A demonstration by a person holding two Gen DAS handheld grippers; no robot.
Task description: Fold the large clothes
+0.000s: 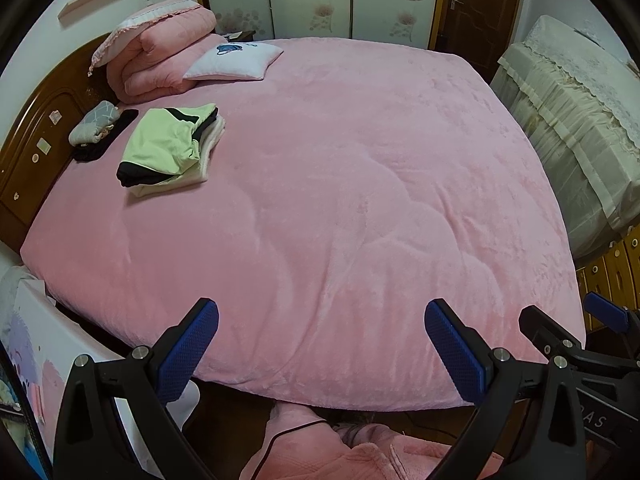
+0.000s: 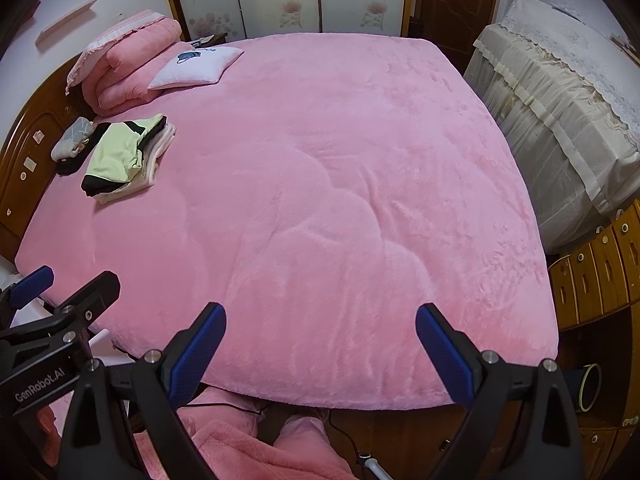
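I hold both claws above the near edge of the bed (image 1: 340,200), the left claw (image 1: 322,344) and the right claw (image 2: 320,350) each spread wide and grasping nothing. The clothes I can see sit far left near the headboard (image 1: 36,132): one folded stack (image 1: 172,148) with a pale green and black garment on top and at least one whitish layer beneath. I see no unfolded garment on the bed. The pink fabric (image 2: 240,448) below my claws, off the near edge, I take to be the sleeve or robe of the person holding me, though I cannot be sure.

The risk I judge from here: reaching down for the next garment, a claw could pinch the plush pink cover itself and drag it into ridges.

Count: two claws, one folded stack, one grey patterned bundle (image 1: 94,122) on a dark cloth beside it, one white cushion (image 1: 236,62), one rolled pink quilt (image 1: 160,52).
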